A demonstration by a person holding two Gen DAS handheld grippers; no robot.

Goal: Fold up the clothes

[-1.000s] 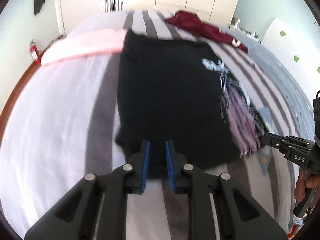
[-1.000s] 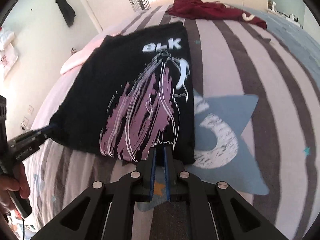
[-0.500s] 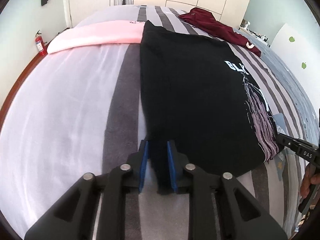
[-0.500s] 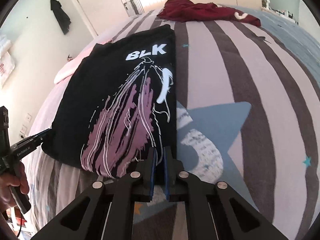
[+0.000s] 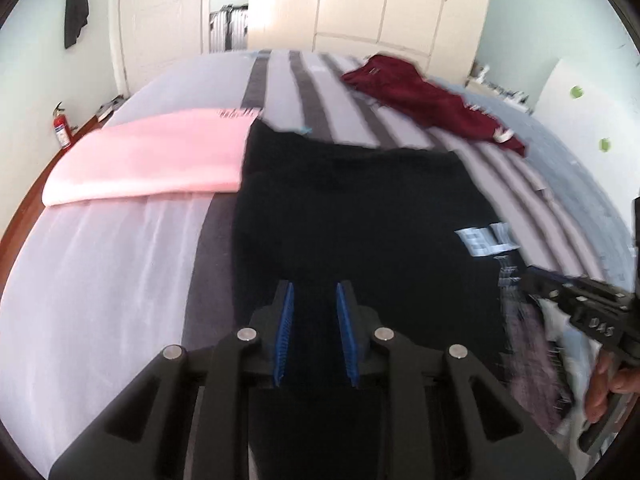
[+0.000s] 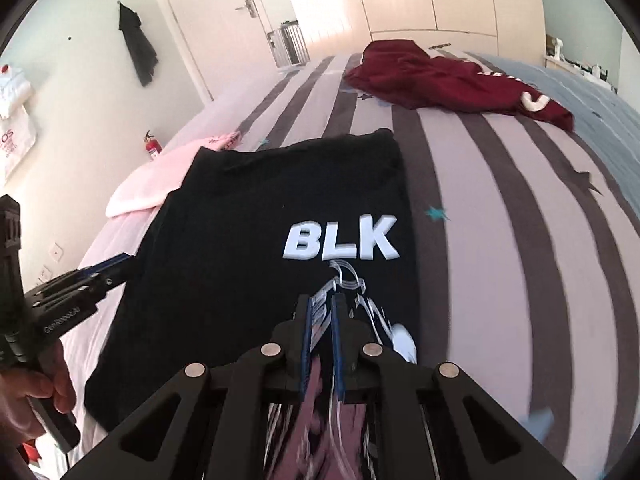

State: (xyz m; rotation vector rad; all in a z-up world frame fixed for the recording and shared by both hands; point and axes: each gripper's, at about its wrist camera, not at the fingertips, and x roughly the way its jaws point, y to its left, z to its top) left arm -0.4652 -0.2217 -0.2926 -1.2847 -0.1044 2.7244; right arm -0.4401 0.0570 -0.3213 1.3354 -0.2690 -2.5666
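A black T-shirt (image 5: 360,216) with a white "BLK" print (image 6: 340,238) lies on the striped bed. My left gripper (image 5: 314,300) is shut on its near left hem, black cloth between the blue pads. My right gripper (image 6: 320,308) is shut on the near right hem, printed cloth pinched between its pads. Both hold the hem raised and carried over the shirt's body. The right gripper also shows in the left wrist view (image 5: 532,280), and the left gripper shows in the right wrist view (image 6: 120,260).
A pink folded garment (image 5: 152,156) lies left of the shirt. A maroon garment (image 6: 440,76) lies crumpled at the far end of the bed (image 6: 500,220). A fire extinguisher (image 5: 60,126) stands by the left wall. Wardrobe doors (image 5: 380,0) stand behind the bed.
Both grippers have lifted the near hem and carried it forward over the shirt toward the collar end. The lower print now hangs under the right gripper.
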